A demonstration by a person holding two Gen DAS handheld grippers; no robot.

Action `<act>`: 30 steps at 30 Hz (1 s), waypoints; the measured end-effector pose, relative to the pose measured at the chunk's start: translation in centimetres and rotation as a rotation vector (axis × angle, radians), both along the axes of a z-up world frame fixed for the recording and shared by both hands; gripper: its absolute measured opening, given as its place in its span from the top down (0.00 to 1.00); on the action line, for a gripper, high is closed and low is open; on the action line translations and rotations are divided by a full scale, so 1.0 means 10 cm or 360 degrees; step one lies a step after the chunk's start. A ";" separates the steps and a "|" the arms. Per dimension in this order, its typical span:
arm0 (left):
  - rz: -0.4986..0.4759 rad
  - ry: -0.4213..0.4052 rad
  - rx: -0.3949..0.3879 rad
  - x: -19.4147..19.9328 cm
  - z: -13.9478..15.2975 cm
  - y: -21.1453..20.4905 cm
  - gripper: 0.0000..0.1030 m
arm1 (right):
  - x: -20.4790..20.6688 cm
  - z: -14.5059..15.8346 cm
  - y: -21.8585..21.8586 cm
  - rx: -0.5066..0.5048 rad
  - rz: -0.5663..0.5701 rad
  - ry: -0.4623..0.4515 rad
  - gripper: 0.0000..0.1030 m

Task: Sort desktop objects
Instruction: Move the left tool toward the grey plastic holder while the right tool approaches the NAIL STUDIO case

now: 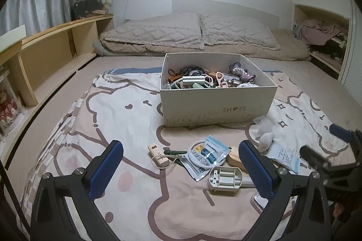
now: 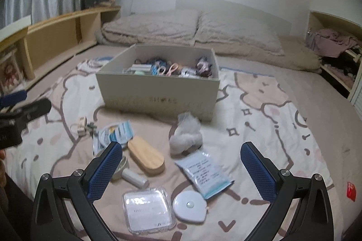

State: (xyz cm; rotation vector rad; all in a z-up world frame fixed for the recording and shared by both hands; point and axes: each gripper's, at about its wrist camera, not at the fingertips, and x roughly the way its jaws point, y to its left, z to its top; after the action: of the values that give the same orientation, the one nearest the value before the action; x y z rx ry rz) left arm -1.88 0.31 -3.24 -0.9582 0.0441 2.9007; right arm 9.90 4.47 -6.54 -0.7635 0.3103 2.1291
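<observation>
A white shoe box filled with several small items stands on the patterned blanket. In front of it lie loose objects: a foil packet, a beige clip with a cord, a wooden oval piece, a grey plastic tray, a white paper packet, a grey fluffy ball, a clear square case and a white tape measure. My left gripper is open above the packet. My right gripper is open over the paper packet, holding nothing.
Two pillows lie at the head of the bed. A wooden shelf runs along the left side, a cubby with clothes sits at the right. A small red item lies on the blanket's right edge.
</observation>
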 end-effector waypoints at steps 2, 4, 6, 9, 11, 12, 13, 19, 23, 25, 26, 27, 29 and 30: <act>-0.0009 -0.0016 0.0012 -0.01 -0.01 -0.01 0.00 | -0.04 -0.07 -0.01 -0.0027 0.0016 -0.0041 0.00; -0.0033 -0.0034 0.0014 -0.02 -0.03 -0.02 0.00 | -0.09 -0.14 0.00 -0.0046 0.0020 -0.0094 0.00; -0.0026 -0.0060 0.0023 -0.05 -0.05 -0.03 0.00 | -0.12 -0.21 0.00 -0.0081 0.0040 -0.0139 0.00; -0.0028 -0.0105 0.0047 -0.09 -0.09 -0.06 0.00 | -0.17 -0.31 0.00 -0.0141 0.0075 -0.0185 0.00; -0.0028 -0.0132 0.0062 -0.11 -0.11 -0.07 0.00 | -0.19 -0.37 0.00 -0.0185 0.0098 -0.0209 0.00; -0.0029 -0.0151 0.0070 -0.12 -0.13 -0.08 0.00 | -0.21 -0.42 0.00 -0.0227 0.0119 -0.0225 0.00; -0.0033 -0.0165 0.0077 -0.13 -0.14 -0.08 0.00 | -0.22 -0.45 0.00 -0.0253 0.0131 -0.0238 0.00; -0.0135 -0.0253 0.0136 -0.18 -0.20 -0.11 0.00 | -0.30 -0.66 -0.02 -0.0392 0.0199 -0.0357 0.00; -0.0159 -0.0309 0.0178 -0.22 -0.23 -0.11 0.00 | -0.30 -0.73 -0.03 -0.0463 0.0234 -0.0380 0.00; -0.0178 -0.0336 0.0200 -0.24 -0.24 -0.11 0.00 | -0.31 -0.77 -0.07 -0.0467 0.0265 -0.0412 0.00; -0.0189 -0.0350 0.0210 -0.24 -0.24 -0.11 0.00 | -0.32 -0.79 -0.09 -0.0467 0.0276 -0.0425 0.00; -0.0216 -0.0364 0.0215 -0.25 -0.25 -0.11 0.00 | -0.32 -0.82 -0.11 -0.0470 0.0288 -0.0446 0.00; -0.0293 -0.0384 0.0207 -0.25 -0.25 -0.09 0.00 | -0.33 -0.86 -0.13 -0.0473 0.0297 -0.0473 0.00; -0.0298 -0.0387 0.0203 -0.25 -0.26 -0.07 0.00 | -0.32 -0.90 -0.14 -0.0473 0.0299 -0.0495 0.00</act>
State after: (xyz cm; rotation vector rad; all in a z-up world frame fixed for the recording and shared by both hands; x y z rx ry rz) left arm -4.37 -0.43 -5.83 -1.2044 -0.0633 2.5657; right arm 6.70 3.06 -15.51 -1.3249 0.4048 2.1191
